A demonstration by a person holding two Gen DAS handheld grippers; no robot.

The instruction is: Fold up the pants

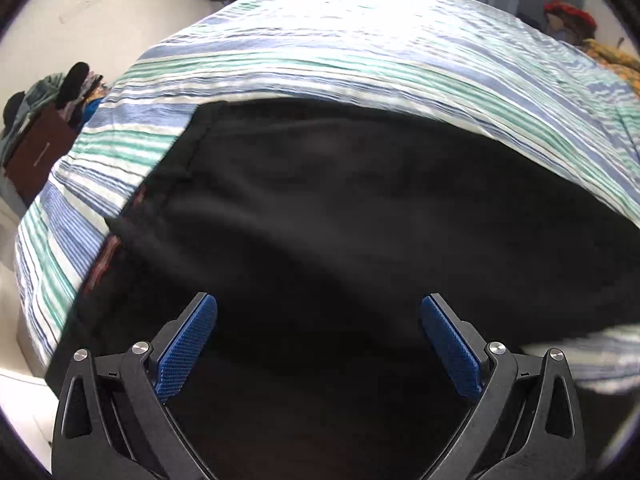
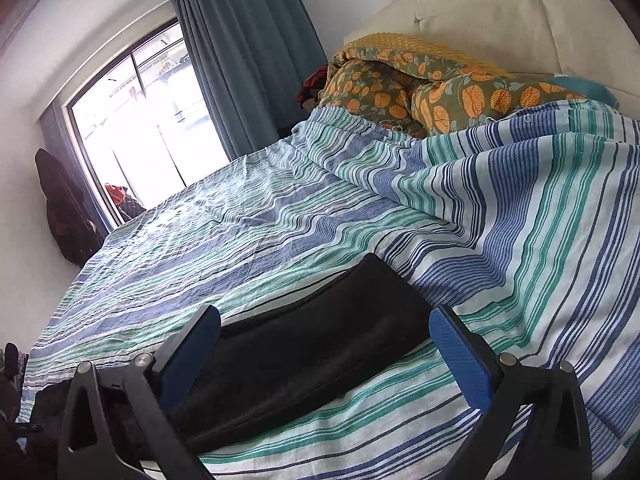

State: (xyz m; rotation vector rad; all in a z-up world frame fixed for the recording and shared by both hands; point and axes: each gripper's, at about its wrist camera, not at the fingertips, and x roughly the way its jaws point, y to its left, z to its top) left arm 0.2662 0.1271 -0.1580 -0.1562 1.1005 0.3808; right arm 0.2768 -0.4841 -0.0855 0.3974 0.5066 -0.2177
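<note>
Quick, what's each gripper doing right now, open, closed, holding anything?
Left gripper: open, holding nothing, over the black pants.
Right gripper: open, holding nothing, its fingers apart either side of the pants' end on the striped bedsheet.

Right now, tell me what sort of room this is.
A bedroom, most likely: black pants lie on a bed under a striped sheet, with a padded headboard, a bundled floral quilt and a curtained window.
</note>
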